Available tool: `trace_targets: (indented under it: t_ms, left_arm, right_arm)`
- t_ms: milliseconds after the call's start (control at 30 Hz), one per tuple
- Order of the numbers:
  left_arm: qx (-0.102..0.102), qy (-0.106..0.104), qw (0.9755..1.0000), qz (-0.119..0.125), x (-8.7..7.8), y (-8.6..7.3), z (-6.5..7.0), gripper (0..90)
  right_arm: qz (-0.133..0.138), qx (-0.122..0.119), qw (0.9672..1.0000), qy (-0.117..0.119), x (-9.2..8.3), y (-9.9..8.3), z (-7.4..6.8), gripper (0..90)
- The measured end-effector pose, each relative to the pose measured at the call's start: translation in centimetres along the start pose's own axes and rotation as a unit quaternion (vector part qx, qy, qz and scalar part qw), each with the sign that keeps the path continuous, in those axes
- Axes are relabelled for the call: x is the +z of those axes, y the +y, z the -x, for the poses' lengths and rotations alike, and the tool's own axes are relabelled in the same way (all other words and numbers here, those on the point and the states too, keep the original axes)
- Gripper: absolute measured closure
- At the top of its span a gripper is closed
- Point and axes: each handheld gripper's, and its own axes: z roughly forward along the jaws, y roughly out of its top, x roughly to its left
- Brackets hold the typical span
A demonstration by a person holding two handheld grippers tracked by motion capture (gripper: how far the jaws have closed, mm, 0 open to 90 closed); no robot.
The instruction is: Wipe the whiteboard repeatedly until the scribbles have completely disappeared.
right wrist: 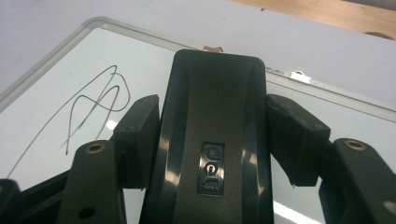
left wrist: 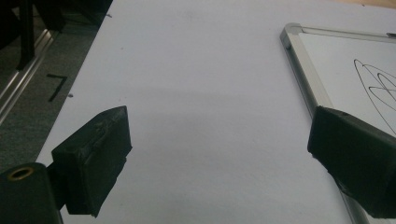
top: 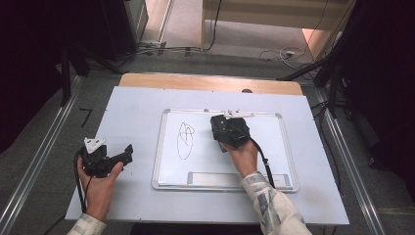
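Right gripper view has the right gripper (right wrist: 212,135) with its fingers clamped on a black eraser (right wrist: 212,116) over the whiteboard (right wrist: 56,74), scribble (right wrist: 93,105) just left of them. Left gripper (left wrist: 219,154) is spread wide above bare counter (left wrist: 196,84).

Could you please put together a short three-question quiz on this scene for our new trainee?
1. True or false: the right gripper is shut on the black eraser.
2. Where does the scribble sit on the whiteboard?
A. left half
B. right half
C. along the bottom tray
3. Fill in: the left gripper hovers with its jaws ____ over the white table cover, beside the whiteboard's frame.

Key
1. True: both jaws press the eraser's sides in the right gripper view.
2. A: the high view shows the scribble left of the eraser.
3. Open: a wide gap with nothing in it.
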Motion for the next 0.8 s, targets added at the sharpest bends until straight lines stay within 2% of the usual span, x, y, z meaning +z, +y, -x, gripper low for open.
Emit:
trace_targets:
  t_ms: [233, 600, 800]
  left_arm:
    - [0.002, 0.002, 1.0, -0.003, 0.1, 0.0, 0.0, 6.4]
    - [0.002, -0.001, 1.0, -0.002, 0.1, 0.0, 0.0, 6.4]
    - [0.003, -0.004, 1.0, -0.004, 0.2, 0.0, 0.0, 6.4]
  right_arm:
    - [-0.003, -0.008, 0.9999, 0.007, 0.9, 0.0, -1.2, 35.9]
    - [-0.008, -0.032, 0.999, 0.03, 2.6, 0.0, -4.7, 36.1]
    - [-0.01, -0.045, 0.9983, 0.035, 3.3, -0.1, -6.0, 36.2]
